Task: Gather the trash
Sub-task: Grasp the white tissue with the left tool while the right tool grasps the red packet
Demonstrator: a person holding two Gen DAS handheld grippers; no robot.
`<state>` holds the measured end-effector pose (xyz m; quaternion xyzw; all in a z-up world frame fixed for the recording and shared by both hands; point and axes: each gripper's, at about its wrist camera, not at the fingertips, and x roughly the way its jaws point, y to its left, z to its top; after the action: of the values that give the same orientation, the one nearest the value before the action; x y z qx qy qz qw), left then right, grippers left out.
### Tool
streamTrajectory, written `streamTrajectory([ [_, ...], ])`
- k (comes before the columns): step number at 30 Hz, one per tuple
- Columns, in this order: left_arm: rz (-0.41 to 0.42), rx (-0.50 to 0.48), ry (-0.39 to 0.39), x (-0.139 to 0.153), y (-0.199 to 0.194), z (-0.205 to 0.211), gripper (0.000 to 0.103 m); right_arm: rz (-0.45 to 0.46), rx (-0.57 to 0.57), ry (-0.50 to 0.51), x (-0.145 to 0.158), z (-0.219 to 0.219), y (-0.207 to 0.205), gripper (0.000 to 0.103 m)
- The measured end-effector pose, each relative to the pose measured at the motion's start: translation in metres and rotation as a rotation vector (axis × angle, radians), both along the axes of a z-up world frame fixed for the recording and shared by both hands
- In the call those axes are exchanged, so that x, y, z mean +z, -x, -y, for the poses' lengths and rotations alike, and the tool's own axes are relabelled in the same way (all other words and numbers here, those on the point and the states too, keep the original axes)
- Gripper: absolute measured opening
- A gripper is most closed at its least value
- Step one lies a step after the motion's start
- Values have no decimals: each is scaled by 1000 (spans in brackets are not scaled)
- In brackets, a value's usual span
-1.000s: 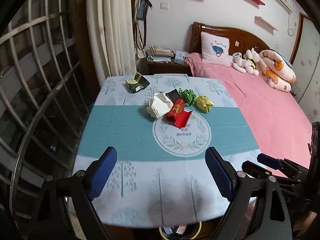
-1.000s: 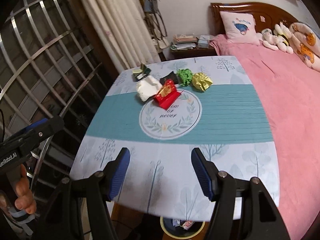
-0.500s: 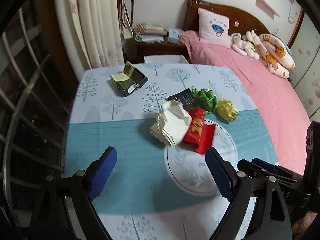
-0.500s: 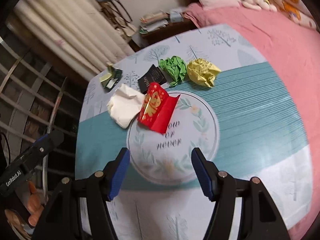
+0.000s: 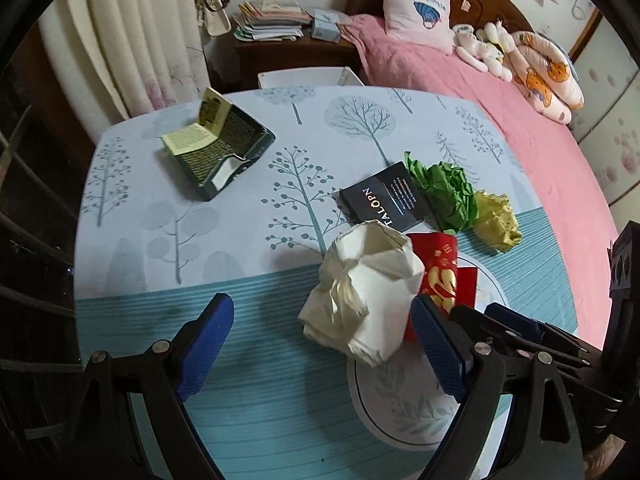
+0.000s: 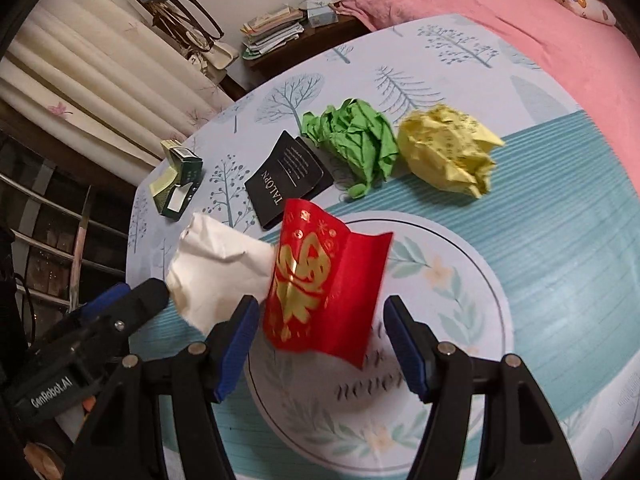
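- Left tongs [image 5: 322, 346]: spread wide, holding nothing, the white wad [image 5: 362, 294] between the pads and nearer the right one.
- Right tongs [image 6: 318, 346]: spread wide, empty, the red envelope [image 6: 326, 288] standing between the tips.
- Envelope: touching the wad's right side, on the surface [image 6: 560, 240].
- Beyond the envelope: black card [image 6: 286, 178], green wad [image 6: 356, 140], yellow wad [image 6: 448, 150]; far left of it, green box [image 5: 218, 152].

The crumpled white paper [image 5: 362, 294] hides most of the red envelope [image 5: 442, 276] in the left wrist view. The right wrist view shows the yellow paper ball [image 6: 448, 152] blurred — its print unreadable. Both gripper handles run off the bottom edges.
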<state>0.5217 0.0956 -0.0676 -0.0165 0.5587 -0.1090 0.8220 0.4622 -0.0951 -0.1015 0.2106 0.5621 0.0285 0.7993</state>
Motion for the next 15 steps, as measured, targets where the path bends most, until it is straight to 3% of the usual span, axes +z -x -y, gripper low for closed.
streamTrajectory([
  [9, -88, -57, 44, -28, -21, 4, 77, -35, 34, 43, -21, -11, -15, 63],
  [11, -98, -71, 49, -32, -24, 7, 76, -37, 45, 37, -24, -12, -16, 40],
  [15, -125, -93, 72, -41, -28, 14, 66, -27, 55, 4, -25, -13, -15, 27],
])
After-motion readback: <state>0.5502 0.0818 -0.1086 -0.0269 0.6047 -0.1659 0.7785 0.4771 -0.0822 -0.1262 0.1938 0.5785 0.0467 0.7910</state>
